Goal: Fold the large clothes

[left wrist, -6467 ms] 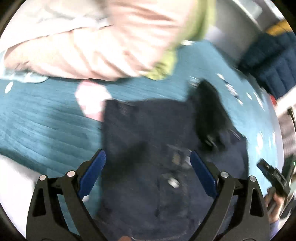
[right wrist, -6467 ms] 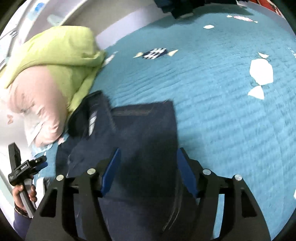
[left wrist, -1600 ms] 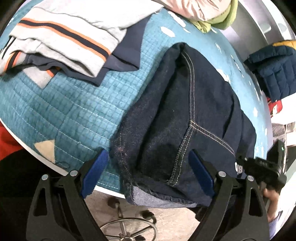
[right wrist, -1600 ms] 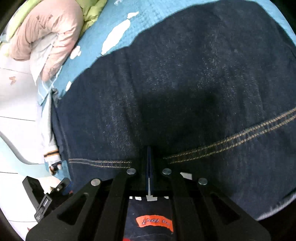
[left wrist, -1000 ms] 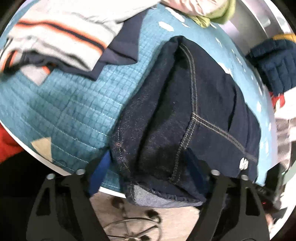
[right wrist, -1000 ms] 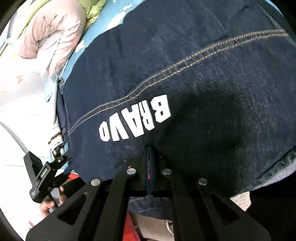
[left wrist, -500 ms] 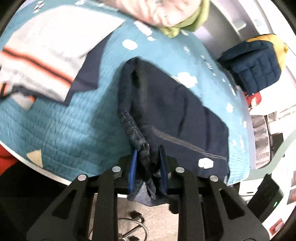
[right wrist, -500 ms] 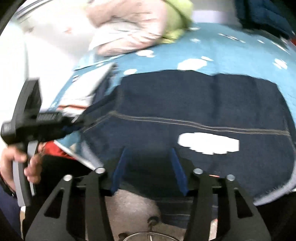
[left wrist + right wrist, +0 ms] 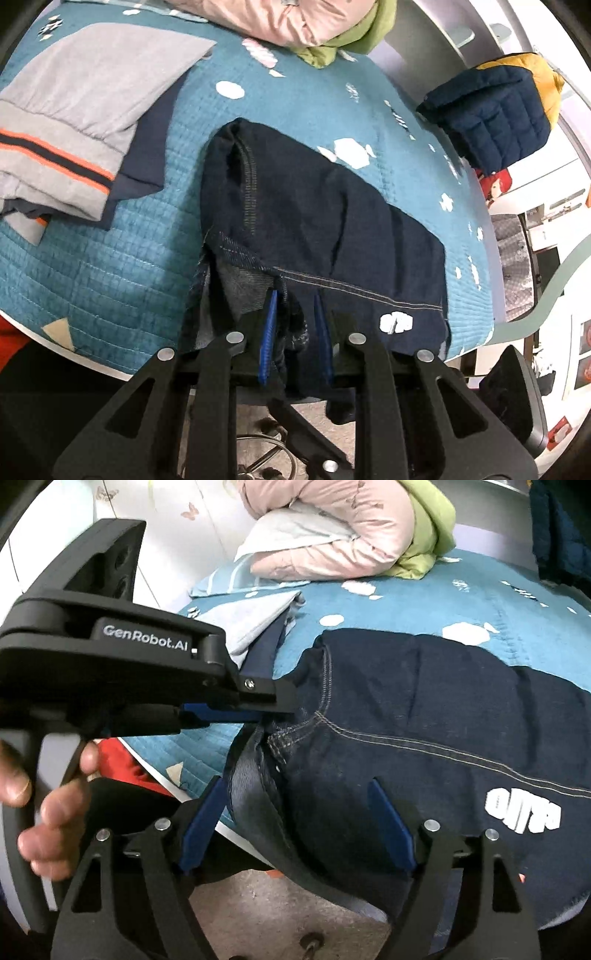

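I see the teal quilted worktop point(image 9: 110, 258) carrying the folded dark denim garment point(image 9: 332, 221), its near edge hanging over the rim, with a grey striped garment point(image 9: 74, 110) beside it to the left. My left claw point(image 9: 293, 339) is pinched tight on the denim's bunched near corner. My right claw point(image 9: 295, 823) stands wide open, fingers either side of the overhanging edge, gripping nothing.

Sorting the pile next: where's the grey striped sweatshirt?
In the left wrist view the grey striped sweatshirt lies folded at upper left on the teal quilt, left of the dark jeans.
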A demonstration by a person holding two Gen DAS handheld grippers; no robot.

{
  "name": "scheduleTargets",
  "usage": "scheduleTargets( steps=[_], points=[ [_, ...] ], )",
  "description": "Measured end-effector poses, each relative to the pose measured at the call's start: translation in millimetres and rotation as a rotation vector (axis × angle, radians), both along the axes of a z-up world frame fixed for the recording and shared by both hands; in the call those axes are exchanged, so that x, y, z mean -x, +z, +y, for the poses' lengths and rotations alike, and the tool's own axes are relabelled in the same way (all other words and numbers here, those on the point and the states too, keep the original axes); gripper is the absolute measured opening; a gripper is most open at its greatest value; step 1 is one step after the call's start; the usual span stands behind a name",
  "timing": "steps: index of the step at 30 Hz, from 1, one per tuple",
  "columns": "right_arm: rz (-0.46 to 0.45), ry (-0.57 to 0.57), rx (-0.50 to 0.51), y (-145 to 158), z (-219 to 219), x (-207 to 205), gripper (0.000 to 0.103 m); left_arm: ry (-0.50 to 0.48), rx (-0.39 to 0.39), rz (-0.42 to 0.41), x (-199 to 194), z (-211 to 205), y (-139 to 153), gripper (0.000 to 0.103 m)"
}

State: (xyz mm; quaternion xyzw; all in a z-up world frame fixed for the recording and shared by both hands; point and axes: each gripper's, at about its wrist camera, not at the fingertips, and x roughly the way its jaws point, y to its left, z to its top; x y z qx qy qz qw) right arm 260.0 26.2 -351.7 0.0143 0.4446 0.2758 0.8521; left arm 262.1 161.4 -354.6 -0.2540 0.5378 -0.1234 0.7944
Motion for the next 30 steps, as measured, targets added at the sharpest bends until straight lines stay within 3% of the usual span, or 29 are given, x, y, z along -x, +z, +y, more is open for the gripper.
scheduleTargets(
  steps=[7,13,18,20,22,24,25,27,30],
  points=[
    [0.021,0.061,0.059,-24,32,1,0.076,0.015,-0.001,0.047,5,18,-17,0.021],
    [0.034,0.056,0.110,-47,48,-4,0.085,0.039,0.016,0.097,11,35,-37,0.020],
    [-0.014,0.055,0.175,-54,61,-5,0.086,0.084,0.030,0.136,16,48,-51,0.024],
    [-0.044,0.050,0.221,-55,63,-5,0.079,0.117,0.023,0.157,18,54,-55,0.042],
    [-0.067,0.041,0.261,-56,62,-6,0.062,0.139,0.056,0.164,21,61,-57,0.049],
    [-0.066,0.033,0.248,-56,56,-7,0.051,0.160,0.071,0.167,24,65,-56,0.061],
    [-0.054,0.028,0.220,-54,50,-10,0.039,0.175,0.068,0.161,25,67,-55,0.070],
    [-0.025,0.026,0.171,-50,43,-15,0.021,0.190,0.064,0.158,28,69,-53,0.074],
    [0.054,0.038,0.108,-48,37,-23,0.023,0.201,0.064,0.195,30,66,-60,0.077]
  ],
)
